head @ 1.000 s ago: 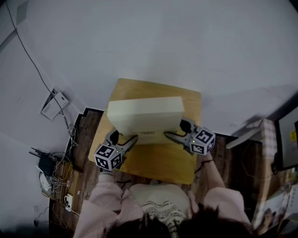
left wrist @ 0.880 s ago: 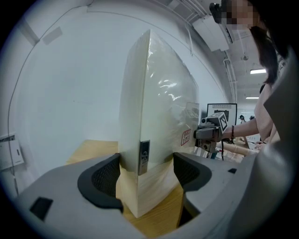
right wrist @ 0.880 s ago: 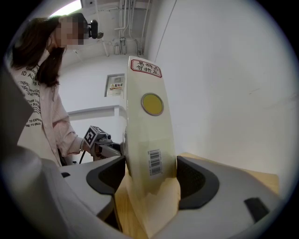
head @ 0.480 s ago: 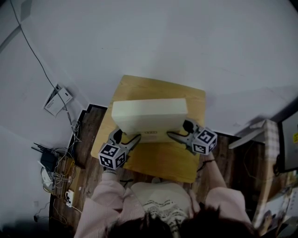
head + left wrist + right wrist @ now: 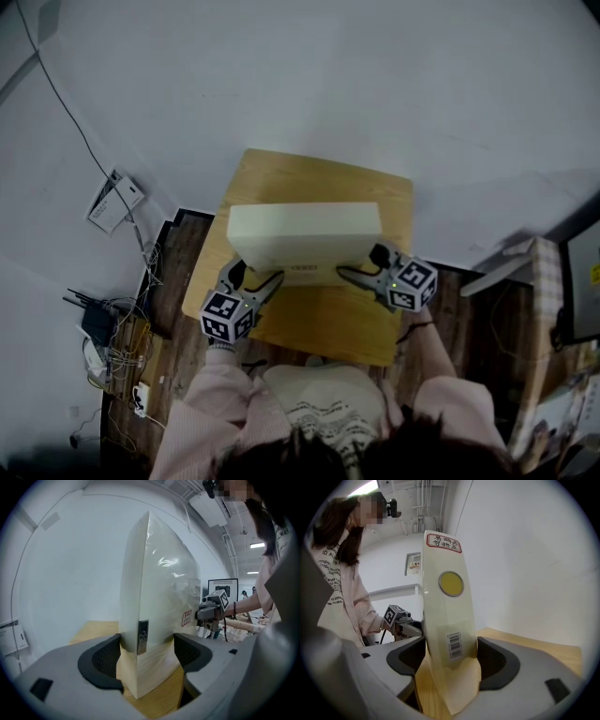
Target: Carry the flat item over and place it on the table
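A flat box [image 5: 305,234], cream-white, rectangular and sheathed in glossy clear film, sits over the rear half of a small wooden table [image 5: 319,323]; no view shows whether its underside meets the tabletop. One narrow end carries a round yellow sticker [image 5: 451,583], a red-bordered label [image 5: 444,542] and a barcode [image 5: 453,645]. The other end carries a small grey tag [image 5: 142,637], with a red stamp [image 5: 186,618] on the broad face.

The left gripper [image 5: 251,277] clamps the box's near-left corner, its dark ribbed pads [image 5: 105,657] pressed against both broad faces. The right gripper [image 5: 359,264] clamps the near-right corner in the same way, jaws closed to the box's thickness. In each gripper view the box [image 5: 154,588] stands as a tall slab between the jaws, with the opposite gripper showing beyond it.

The tabletop is pale, matte, grained wood, its near edge bare in front of the person's pink striped sleeves [image 5: 211,403]. The table's far edge lies against a plain white wall [image 5: 375,84]. Dark plank flooring [image 5: 173,272] shows off the table's left edge, where a tangle of cables [image 5: 103,347] lies.
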